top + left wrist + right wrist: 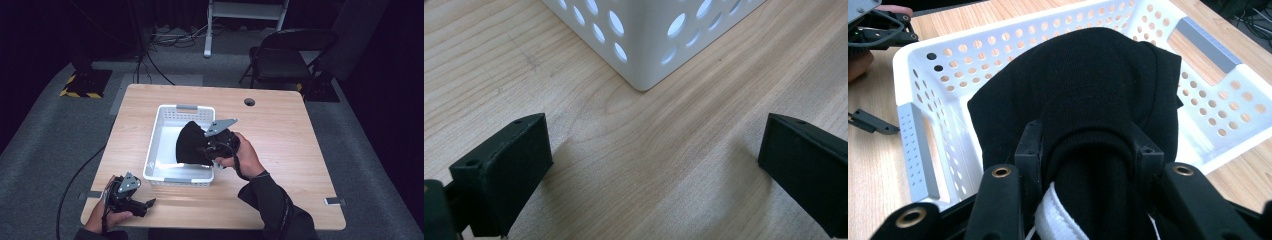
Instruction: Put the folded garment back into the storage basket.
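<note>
The right gripper [212, 148] is clamped on a black knit garment [1088, 100] with a white band, holding it over the white perforated basket [165, 112] at the table's centre. The left gripper [142, 205] rests at the table's 7 o'clock corner, jaws spread with nothing between them, just off the basket's near corner [639, 75]. Risk: the garment drapes past the basket's 3 o'clock rim; released here, the fabric may hang over that wall or slide onto the table [280, 150].
</note>
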Demonstrator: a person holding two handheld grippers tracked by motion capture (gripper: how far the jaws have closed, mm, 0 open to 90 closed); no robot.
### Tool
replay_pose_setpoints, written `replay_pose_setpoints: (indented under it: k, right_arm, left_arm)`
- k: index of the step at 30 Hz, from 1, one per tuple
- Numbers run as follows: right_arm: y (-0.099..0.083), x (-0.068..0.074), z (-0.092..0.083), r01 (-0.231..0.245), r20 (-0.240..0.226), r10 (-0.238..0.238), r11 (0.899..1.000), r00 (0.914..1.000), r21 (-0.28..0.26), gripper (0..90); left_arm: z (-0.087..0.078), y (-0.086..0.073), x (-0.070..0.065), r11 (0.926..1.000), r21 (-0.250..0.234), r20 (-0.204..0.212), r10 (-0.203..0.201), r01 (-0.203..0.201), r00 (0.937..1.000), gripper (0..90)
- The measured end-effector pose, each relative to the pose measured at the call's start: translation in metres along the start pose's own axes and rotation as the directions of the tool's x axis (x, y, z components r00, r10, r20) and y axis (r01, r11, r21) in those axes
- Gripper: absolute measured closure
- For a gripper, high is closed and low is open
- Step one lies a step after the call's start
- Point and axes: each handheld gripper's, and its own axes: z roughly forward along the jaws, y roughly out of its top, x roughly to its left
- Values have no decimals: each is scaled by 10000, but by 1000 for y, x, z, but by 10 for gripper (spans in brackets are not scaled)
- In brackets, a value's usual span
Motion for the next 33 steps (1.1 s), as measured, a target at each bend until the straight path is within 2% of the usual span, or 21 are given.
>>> replay_pose_setpoints:
  k: [21, 33]
  right_arm:
    - [5, 1, 34, -79, -109, 85, 9985, 9999, 537, 604]
    - [3, 5, 54, -14, -262, 42, 9943, 9996, 1065, 603]
  left_arm:
    - [0, 0, 0, 10000, -6, 11, 8, -8, 10000, 7]
    - [0, 0, 0, 10000, -6, 10, 14, -14, 10000, 7]
